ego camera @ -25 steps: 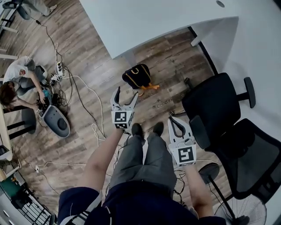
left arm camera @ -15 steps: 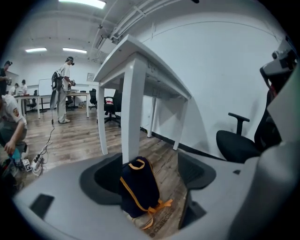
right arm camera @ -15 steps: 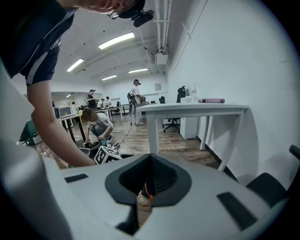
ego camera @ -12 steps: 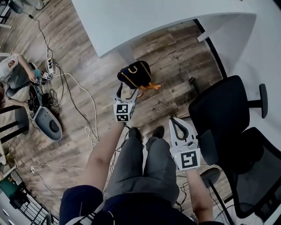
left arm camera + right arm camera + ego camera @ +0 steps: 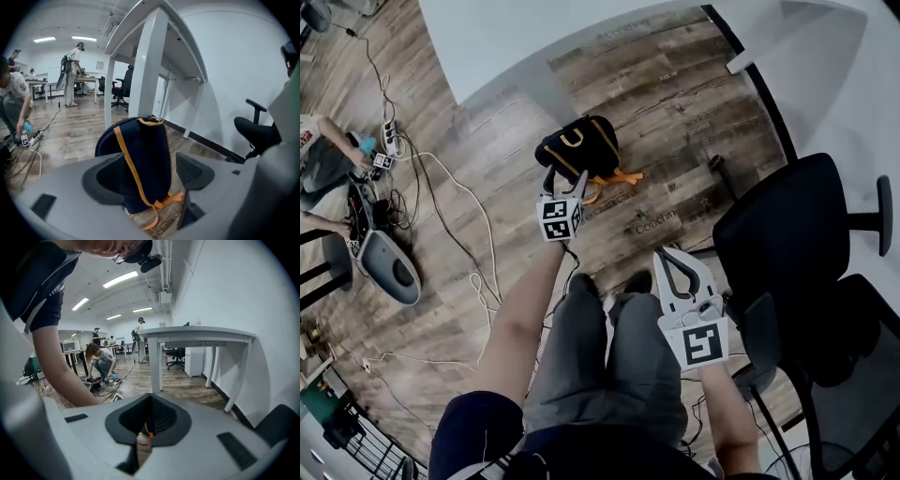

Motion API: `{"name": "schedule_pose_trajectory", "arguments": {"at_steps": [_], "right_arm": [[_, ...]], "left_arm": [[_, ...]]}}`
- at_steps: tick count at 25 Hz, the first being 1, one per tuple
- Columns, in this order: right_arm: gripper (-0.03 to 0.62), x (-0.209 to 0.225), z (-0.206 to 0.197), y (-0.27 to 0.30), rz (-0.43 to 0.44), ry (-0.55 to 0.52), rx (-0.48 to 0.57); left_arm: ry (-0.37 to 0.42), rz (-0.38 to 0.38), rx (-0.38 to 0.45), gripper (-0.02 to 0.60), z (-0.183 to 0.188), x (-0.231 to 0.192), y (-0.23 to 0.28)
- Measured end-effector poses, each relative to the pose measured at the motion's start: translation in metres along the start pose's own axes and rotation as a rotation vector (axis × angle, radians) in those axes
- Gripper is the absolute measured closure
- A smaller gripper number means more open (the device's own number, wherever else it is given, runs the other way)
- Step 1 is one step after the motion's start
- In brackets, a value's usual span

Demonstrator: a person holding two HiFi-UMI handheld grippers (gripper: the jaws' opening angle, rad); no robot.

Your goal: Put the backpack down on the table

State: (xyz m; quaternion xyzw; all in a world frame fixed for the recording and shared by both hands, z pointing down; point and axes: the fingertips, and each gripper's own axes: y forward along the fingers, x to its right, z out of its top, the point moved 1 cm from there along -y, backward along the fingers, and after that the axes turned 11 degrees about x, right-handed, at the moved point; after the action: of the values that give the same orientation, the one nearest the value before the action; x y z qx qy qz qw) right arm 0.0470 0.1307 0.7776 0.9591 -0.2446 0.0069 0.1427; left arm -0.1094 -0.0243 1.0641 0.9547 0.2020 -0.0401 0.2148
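Left tongs (image 5: 566, 181) gape, just narrowing, gripping nothing; right tongs (image 5: 667, 254) closed.

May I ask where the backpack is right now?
In the head view the backpack stands on the wooden floor at upper centre, beside the white table, just beyond the left hand-held gripper, whose jaws have just been closing, not yet on it.

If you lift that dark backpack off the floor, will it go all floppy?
Probably a bit floppy: the backpack looks like soft fabric, though it stands upright, so it likely holds some shape. Its loose orange straps would probably dangle.
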Motion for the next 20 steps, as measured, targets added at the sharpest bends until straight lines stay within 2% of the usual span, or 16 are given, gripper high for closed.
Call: {"name": "schedule_pose_trajectory", "arguments": {"at_steps": [7,13,18,20], "right_arm": [[0.595,0.007,-0.043,0.026,0.031,-0.025,0.002],[0.595,0.015,-0.059,0.039,0.029,-0.008,0.017],[0.595,0.028,-0.069,0.040,0.005,0.014,0.010],[0.595,0.031,-0.072,0.039,-0.003,0.021,0.010]], "left_arm": [[-0.016,0.012,-0.021,0.242,-0.028,-0.010,0.025],[-0.050,0.015,-0.008,0.265,-0.041,-0.018,0.038],[-0.084,0.030,0.040,0.356,-0.041,-0.029,0.048],[-0.076,0.000,0.048,0.380,-0.040,-0.026,0.049]]}}
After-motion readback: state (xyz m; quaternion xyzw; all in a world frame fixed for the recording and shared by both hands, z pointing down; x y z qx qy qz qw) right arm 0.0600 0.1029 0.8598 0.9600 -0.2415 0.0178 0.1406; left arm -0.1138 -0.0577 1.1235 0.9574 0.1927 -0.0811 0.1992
